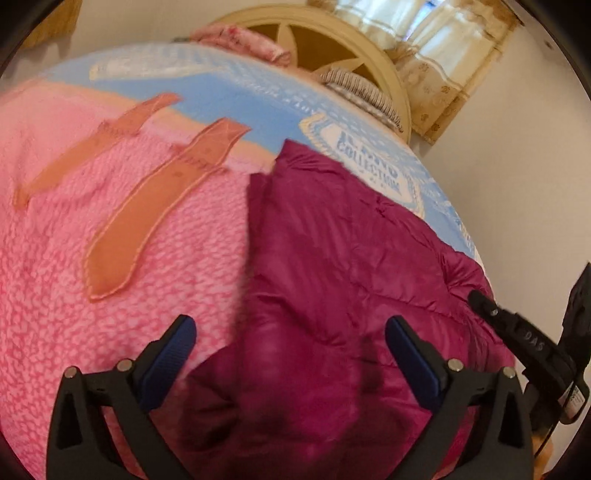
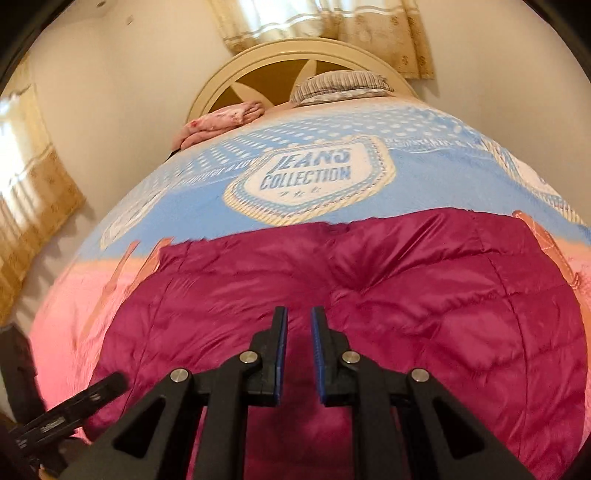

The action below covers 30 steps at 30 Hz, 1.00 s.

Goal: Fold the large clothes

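Note:
A magenta quilted jacket (image 1: 332,258) (image 2: 332,277) lies spread flat on the bed. In the left wrist view my left gripper (image 1: 289,323) hovers over the jacket's left edge, where it meets the pink bedspread (image 1: 74,258). Its jaws stand wide open with nothing between them. In the right wrist view my right gripper (image 2: 298,312) is above the middle of the jacket, its blue pads (image 2: 281,339) drawn nearly together and holding nothing. Each gripper shows as a black shape at the edge of the other's view: the right one (image 1: 517,332), the left one (image 2: 74,402).
The bedspread turns blue further up, with a "JEANS COLLECTION" badge (image 2: 310,173). A striped pillow (image 2: 340,86) and a bundled pink cloth (image 2: 221,118) lie by the cream headboard (image 2: 295,51). Curtains (image 2: 332,22) hang behind, and walls flank the bed.

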Tool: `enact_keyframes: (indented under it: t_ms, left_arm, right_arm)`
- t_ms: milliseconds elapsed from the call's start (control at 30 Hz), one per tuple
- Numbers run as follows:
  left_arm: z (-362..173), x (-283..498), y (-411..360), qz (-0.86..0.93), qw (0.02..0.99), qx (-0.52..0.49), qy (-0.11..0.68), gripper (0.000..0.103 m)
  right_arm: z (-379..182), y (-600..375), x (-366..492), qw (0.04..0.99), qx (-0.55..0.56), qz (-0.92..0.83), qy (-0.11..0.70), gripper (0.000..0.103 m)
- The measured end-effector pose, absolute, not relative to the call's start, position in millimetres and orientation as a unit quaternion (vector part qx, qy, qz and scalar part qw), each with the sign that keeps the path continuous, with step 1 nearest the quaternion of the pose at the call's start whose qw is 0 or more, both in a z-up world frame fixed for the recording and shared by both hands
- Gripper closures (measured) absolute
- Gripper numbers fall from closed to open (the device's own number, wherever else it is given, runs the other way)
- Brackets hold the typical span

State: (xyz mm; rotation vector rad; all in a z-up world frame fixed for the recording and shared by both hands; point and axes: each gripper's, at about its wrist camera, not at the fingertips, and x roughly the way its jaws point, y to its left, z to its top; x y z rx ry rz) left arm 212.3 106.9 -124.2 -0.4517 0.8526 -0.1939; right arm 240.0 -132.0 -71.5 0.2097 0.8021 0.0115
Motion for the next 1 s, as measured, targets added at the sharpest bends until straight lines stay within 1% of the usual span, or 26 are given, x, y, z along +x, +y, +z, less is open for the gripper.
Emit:
enact_keyframes:
  t_ms: [100,167,267,300,333,367,400,433,533,633,667,767,833,933,1000]
  left_arm:
    - [-126.0,215.5,94.3,-0.12,0.874,-0.234,0.409,0.0]
    - [-127.6,215.5,90.2,-0.13,0.876,-0.238,0.399,0.003]
    - [-132.8,214.8,94.9,-0.126,0.876,-0.274,0.377,0.021]
    - [-134.9,214.7,98.9,-0.127,0.871,-0.293,0.373,0.03]
    - [-136.8,213.9,103.7,-0.129,0.867,-0.306,0.371,0.043]
    - [-139.0,216.3,106.5,-0.129,0.86,-0.327,0.371,0.052]
    - [-140.1,218.2,107.6,-0.13,0.855,-0.337,0.372,0.063]
    - [-139.4,219.8,107.7,-0.134,0.852,-0.344,0.371,0.07]
    - [-128.7,216.0,112.8,-0.15,0.856,-0.339,0.36,0.082]
    - [-110.5,212.4,118.7,-0.183,0.853,-0.352,0.34,0.086]
    - [-105.0,211.2,118.6,-0.19,0.854,-0.349,0.335,0.086]
    - [-65.6,200.3,118.3,-0.206,0.878,-0.302,0.31,0.087]
    - [-42.1,191.9,118.4,-0.212,0.893,-0.262,0.297,0.087]
    - [-2.3,172.4,108.5,-0.209,0.926,-0.159,0.273,0.086]
    - [8.6,163.1,97.2,-0.2,0.937,-0.092,0.271,0.086]
  right_arm:
    - [-104.2,-135.7,250.0,0.903,0.108,-0.01,0.415,0.092]
    - [-117.6,-137.4,248.8,0.908,0.106,-0.004,0.405,0.092]
    - [-120.5,-140.0,248.1,0.91,0.106,-0.003,0.401,0.092]
    - [-121.1,-139.2,248.3,0.91,0.102,-0.004,0.401,0.092]
    - [-120.9,-139.0,248.4,0.91,0.101,-0.005,0.401,0.092]
    - [-121.3,-139.2,248.4,0.91,0.101,-0.005,0.401,0.092]
    - [-121.5,-139.9,248.3,0.91,0.103,-0.005,0.402,0.092]
    - [-121.3,-138.9,248.2,0.91,0.103,-0.004,0.402,0.092]
    - [-121.2,-135.8,248.2,0.909,0.097,-0.008,0.405,0.092]
    - [-119.7,-134.0,248.2,0.904,0.101,-0.012,0.414,0.091]
    - [-119.1,-133.5,245.1,0.9,0.12,-0.012,0.418,0.091]
    - [-118.0,-120.2,233.5,0.884,0.184,0.012,0.429,0.091]
    - [-117.5,-99.2,228.8,0.877,0.198,0.038,0.435,0.091]
    - [-122.6,-65.3,224.4,0.856,0.249,0.102,0.442,0.091]
    - [-126.7,-44.7,225.7,0.833,0.28,0.148,0.453,0.092]
